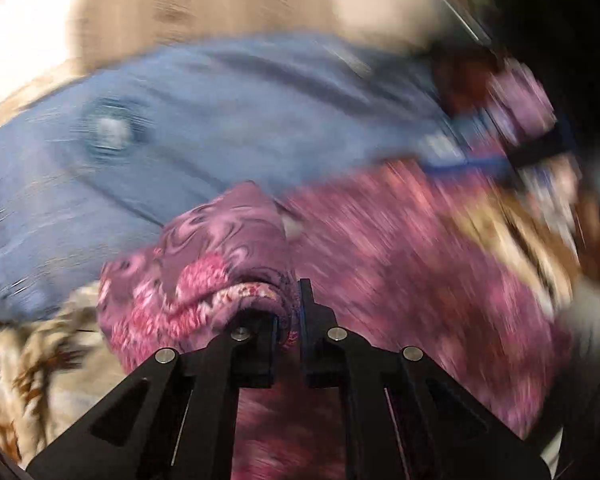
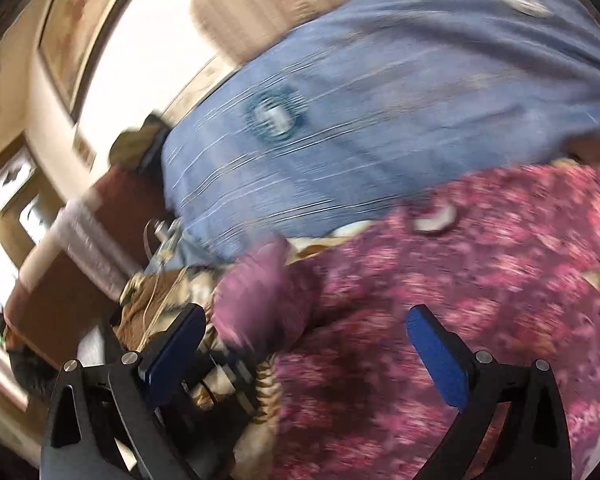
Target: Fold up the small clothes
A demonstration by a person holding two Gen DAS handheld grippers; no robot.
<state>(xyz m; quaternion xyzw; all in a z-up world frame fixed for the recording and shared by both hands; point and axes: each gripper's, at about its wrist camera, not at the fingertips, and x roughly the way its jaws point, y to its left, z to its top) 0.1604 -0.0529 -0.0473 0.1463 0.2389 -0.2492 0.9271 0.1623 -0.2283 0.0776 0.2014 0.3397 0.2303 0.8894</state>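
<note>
A pink-purple floral garment [image 1: 400, 264] lies spread on a patterned bedspread. My left gripper [image 1: 290, 320] is shut on a bunched fold of it [image 1: 228, 248], lifted in front of the camera. In the right wrist view the same garment [image 2: 480, 288] fills the lower right, with a sleeve end [image 2: 260, 292] sticking out to the left. My right gripper [image 2: 304, 336] is open above the garment, its blue pads [image 2: 436, 352] wide apart with nothing between them. Both views are motion-blurred.
A blue pillow [image 1: 180, 140] with a round patch lies just beyond the garment; it also shows in the right wrist view [image 2: 380, 112]. A tan and brown patterned bedspread [image 1: 32, 368] lies underneath. A wooden headboard [image 1: 204, 8] and a brown box [image 2: 80, 264] stand at the edges.
</note>
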